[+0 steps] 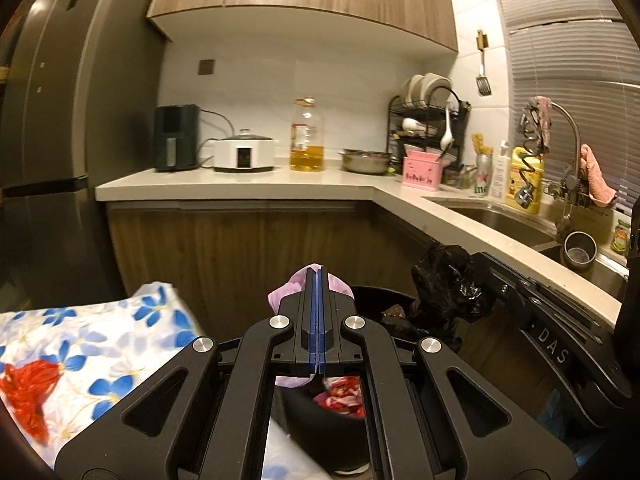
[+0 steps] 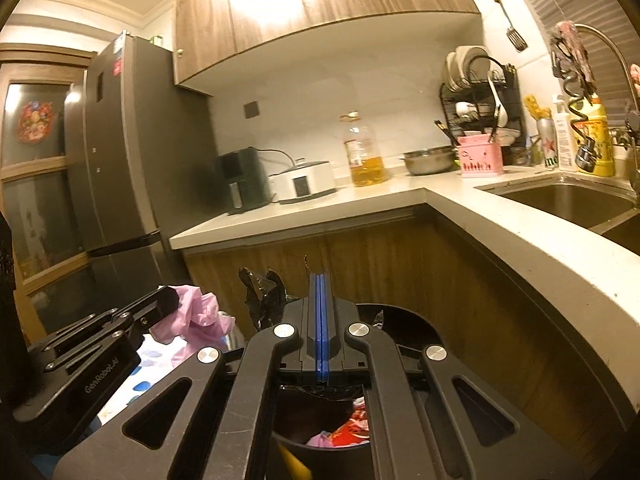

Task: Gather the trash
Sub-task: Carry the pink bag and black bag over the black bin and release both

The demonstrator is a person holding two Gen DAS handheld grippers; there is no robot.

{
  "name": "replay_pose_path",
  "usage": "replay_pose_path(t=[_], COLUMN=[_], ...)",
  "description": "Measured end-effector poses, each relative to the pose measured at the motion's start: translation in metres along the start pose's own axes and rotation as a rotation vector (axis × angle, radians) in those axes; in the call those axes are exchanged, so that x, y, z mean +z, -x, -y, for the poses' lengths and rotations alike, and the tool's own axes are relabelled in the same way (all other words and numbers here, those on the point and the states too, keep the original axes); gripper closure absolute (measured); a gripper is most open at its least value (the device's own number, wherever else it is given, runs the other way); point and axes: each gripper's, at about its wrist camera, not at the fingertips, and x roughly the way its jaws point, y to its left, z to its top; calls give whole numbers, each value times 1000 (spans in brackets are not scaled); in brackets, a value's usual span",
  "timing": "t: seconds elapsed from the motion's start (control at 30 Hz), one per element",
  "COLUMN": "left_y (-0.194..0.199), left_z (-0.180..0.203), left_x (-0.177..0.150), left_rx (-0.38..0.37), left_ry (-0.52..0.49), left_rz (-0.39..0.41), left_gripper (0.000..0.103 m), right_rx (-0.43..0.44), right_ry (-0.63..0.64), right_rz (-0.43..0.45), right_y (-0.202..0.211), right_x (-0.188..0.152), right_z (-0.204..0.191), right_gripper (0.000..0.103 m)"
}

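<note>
My left gripper [image 1: 317, 276] is shut on a pink plastic bag [image 1: 286, 294], held above a black trash bin [image 1: 320, 412] with red and pink trash inside. My right gripper [image 2: 320, 280] is shut on black plastic bag material [image 2: 264, 296], over the same bin [image 2: 404, 316]. In the left wrist view the right gripper [image 1: 480, 276] shows at the right with a bunched black bag [image 1: 448, 284]. In the right wrist view the left gripper [image 2: 168, 300] shows at the left with the pink bag [image 2: 200, 316].
A floral cloth [image 1: 92, 344] covers a surface at the left. An L-shaped counter [image 1: 248, 186] holds an air fryer [image 1: 176, 138], cooker [image 1: 244, 154], oil bottle [image 1: 307, 136], bowl, pink holder and dish rack [image 1: 428, 128]. The sink [image 1: 504, 220] is at the right, the fridge [image 1: 52, 140] at the left.
</note>
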Motion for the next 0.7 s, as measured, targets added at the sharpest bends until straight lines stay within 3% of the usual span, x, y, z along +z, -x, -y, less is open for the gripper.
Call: replay_pose_path(t=[0.33,0.7], left_y=[-35,-57], left_z=[22,14], left_x=[-4,-15], left_rx=[-54,-81], left_ry=[-4,39], left_rz=[-21,-62], left_gripper=[103,103], right_rx=[-23,-10], right_ry=[-11,-8], right_rz=[-17,-44], right_y=[-15,-34], right_x=[-1,-7], right_z=[16,20], right_gripper=[102,102])
